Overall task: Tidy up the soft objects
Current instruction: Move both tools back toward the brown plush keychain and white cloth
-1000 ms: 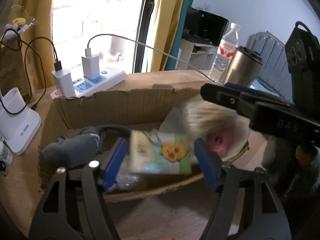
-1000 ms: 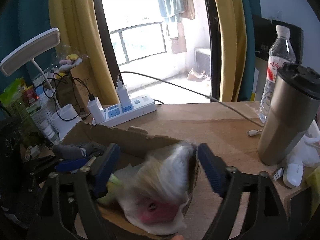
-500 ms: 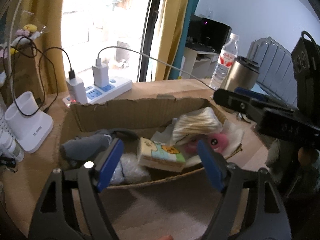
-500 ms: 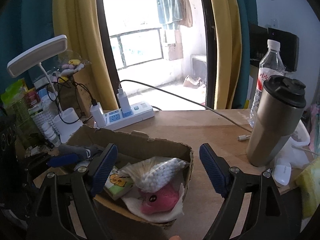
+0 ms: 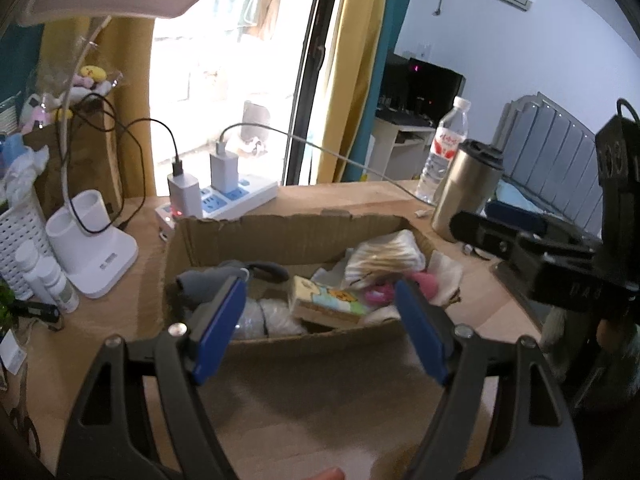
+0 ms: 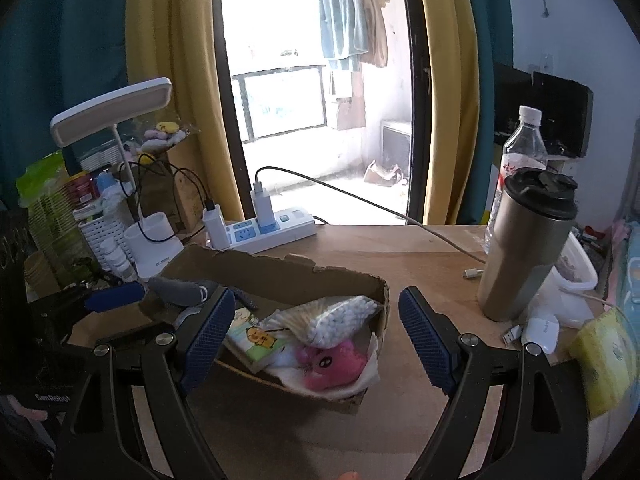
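A low cardboard box (image 5: 280, 236) (image 6: 280, 276) sits on the wooden desk. It holds a grey plush (image 5: 200, 280) (image 6: 176, 290), a printed tissue pack (image 5: 328, 300) (image 6: 256, 338), a clear bag of cotton swabs (image 5: 384, 260) (image 6: 340, 316), a pink plush (image 6: 332, 364) on white tissue, and a clear plastic wad (image 5: 264, 316). My left gripper (image 5: 320, 324) is open and empty in front of the box. My right gripper (image 6: 316, 336) is open and empty, above the box's near right side; its body shows in the left wrist view (image 5: 560, 256).
A white power strip (image 6: 268, 232) with chargers and cables lies behind the box. A white desk lamp base (image 5: 96, 256) and basket stand at left. A steel tumbler (image 6: 524, 244), water bottle (image 6: 520, 148), white mouse (image 6: 540, 332) and yellow pack (image 6: 604, 360) are at right.
Both grippers have pulled back and up from the box, open and empty. The swab bag and pink plush now lie still in the box.
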{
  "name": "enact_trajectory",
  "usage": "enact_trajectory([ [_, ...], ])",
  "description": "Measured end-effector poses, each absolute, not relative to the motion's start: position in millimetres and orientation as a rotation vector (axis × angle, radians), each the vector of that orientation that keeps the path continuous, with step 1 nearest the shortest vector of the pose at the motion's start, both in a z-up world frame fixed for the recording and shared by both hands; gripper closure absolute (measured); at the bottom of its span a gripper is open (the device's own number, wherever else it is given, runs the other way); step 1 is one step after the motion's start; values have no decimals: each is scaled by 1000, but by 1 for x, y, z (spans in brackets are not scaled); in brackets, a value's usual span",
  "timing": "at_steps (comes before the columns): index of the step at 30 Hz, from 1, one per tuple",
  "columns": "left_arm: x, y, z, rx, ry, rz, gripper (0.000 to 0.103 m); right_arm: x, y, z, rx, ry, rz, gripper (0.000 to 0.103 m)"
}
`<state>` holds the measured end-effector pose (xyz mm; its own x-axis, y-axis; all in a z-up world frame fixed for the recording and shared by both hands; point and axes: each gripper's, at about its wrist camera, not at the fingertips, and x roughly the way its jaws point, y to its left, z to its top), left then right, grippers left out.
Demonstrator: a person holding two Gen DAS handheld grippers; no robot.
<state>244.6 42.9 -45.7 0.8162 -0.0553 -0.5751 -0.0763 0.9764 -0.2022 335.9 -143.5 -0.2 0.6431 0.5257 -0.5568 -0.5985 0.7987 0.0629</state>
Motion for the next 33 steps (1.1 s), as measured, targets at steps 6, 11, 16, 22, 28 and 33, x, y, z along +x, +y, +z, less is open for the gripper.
enact_trajectory([
  [6, 226, 47, -37, -231, 586, 22, 23, 317, -145, 3, -139, 585, 641, 17],
  [11, 209, 50, -31, -244, 560, 26, 14, 301, -147, 4, -147, 584, 641, 17],
  [16, 192, 51, -25, -247, 537, 30, 13, 288, -146, 5, -155, 582, 642, 17],
  [22, 176, 52, -23, -244, 524, 40, 13, 270, -146, 7, -164, 576, 647, 17],
  [28, 161, 51, -21, -233, 517, 52, 13, 254, -148, 8, -176, 568, 651, 17],
  [33, 146, 47, -22, -226, 518, 51, 13, 242, -151, 6, -180, 570, 653, 17],
])
